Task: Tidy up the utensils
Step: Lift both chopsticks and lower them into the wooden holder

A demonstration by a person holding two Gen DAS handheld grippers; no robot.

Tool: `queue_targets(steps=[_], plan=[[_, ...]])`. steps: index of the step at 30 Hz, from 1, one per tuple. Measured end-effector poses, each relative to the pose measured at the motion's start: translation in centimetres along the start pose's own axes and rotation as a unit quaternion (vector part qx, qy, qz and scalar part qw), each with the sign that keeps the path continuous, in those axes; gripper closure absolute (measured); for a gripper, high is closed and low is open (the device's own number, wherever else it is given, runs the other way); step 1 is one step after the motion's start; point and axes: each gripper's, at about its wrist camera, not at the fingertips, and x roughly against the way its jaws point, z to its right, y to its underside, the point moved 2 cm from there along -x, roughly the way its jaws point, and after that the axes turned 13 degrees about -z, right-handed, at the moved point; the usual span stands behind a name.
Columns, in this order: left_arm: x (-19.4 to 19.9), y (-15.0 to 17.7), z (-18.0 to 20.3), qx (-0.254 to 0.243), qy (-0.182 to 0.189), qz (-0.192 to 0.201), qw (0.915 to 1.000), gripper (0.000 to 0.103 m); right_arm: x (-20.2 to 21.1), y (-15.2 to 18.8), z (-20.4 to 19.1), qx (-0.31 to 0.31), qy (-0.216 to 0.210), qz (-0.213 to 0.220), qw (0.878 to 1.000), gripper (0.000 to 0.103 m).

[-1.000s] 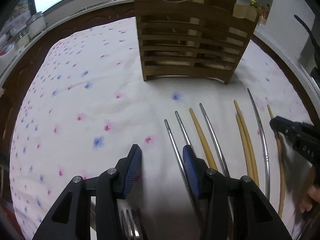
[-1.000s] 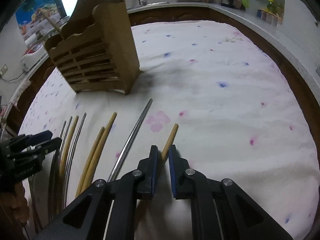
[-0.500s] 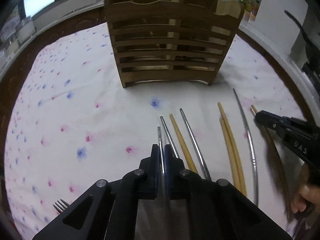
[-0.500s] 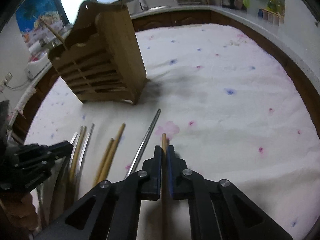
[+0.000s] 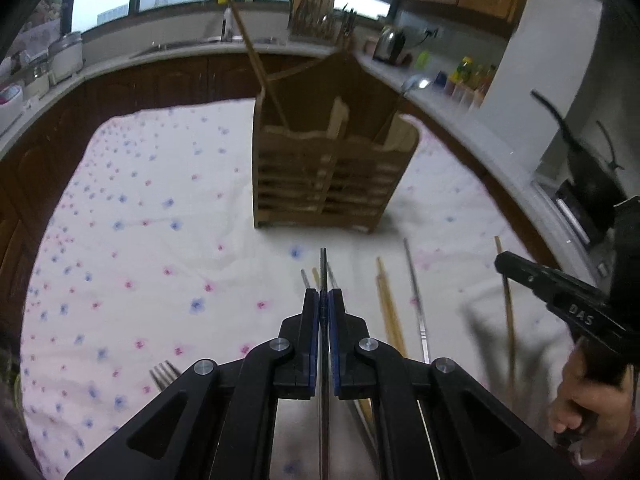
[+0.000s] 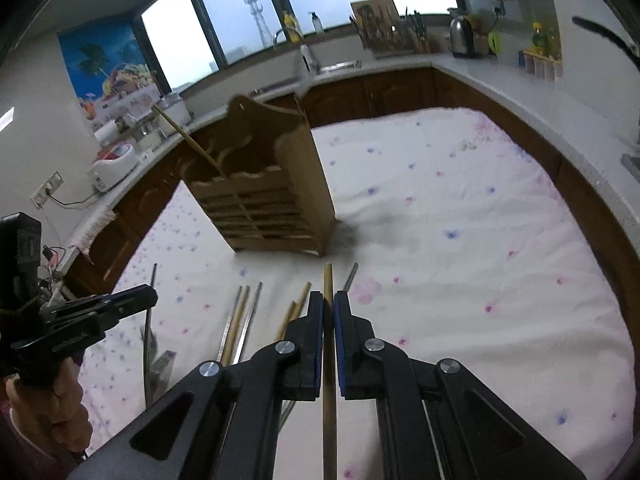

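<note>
The letters "DAS" show in white on the side of the right tool (image 5: 505, 261). A white cloth (image 5: 152, 248) dotted with pink and blue flowers covers the surface, ringed by dark wood cabinets, a pale counter and windows; a kettle (image 6: 462, 36) stands on the counter. A slatted wooden holder (image 5: 326, 168) stands on the cloth with one wooden stick leaning out. The left tool (image 5: 324, 308) is clamped on a metal chopstick (image 5: 323, 264). The right tool is clamped on a wooden chopstick (image 6: 328, 280). More chopsticks (image 5: 390, 312) lie loose before the holder; a fork (image 5: 164, 372) lies apart.
</note>
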Motion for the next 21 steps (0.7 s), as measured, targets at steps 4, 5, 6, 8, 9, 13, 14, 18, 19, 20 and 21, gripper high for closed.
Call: queue_targets(steps=[4,5,6,8,9,13,14,18,19,20,21], plan=[[3.5,1.5,0.1,-0.005,0.009,0.023,0.9997,0.101,2.1,0.2,-1.0,0.009,-0.006,0.019,1.000,0.098],[4.1,1.8,0.0,-0.006,0.010,0.027,0.9996,0.101,2.6,0.2,-1.3,0.012,-0.008,0.025,1.000,0.098],[5.0,2.3,0.1,-0.007,0.012,0.034,0.9993,0.101,3.1,0.3,-1.4,0.014,-0.009,0.030,0.999,0.098],[6.5,3.0,0.1,-0.010,0.015,0.045,0.9988,0.101,4.1,0.3,-1.8,0.017,-0.010,0.042,0.999,0.098],[7.1,3.2,0.0,-0.009,0.016,0.049,0.9986,0.101,4.7,0.3,-2.0,0.019,-0.011,0.050,0.998,0.098],[9.8,4.4,-0.3,-0.004,0.026,0.071,0.9971,0.101,6.6,0.2,-2.7,0.025,-0.010,0.076,0.997,0.098],[10.3,4.7,-0.5,-0.001,0.028,0.076,0.9967,0.101,6.9,0.1,-2.8,0.025,-0.010,0.081,0.996,0.098],[12.0,5.4,-1.3,0.011,0.031,0.099,0.9946,0.101,8.0,-0.1,-3.0,0.026,-0.012,0.098,0.995,0.098],[12.3,5.5,-1.5,0.014,0.033,0.103,0.9941,0.101,8.2,-0.2,-3.1,0.024,-0.013,0.103,0.994,0.098],[12.4,5.5,-1.6,0.016,0.034,0.105,0.9937,0.101,8.5,-0.3,-3.1,0.022,-0.014,0.109,0.994,0.098],[12.7,5.6,-1.7,0.018,0.034,0.110,0.9932,0.101,8.7,-0.4,-3.1,0.022,-0.015,0.113,0.993,0.098]])
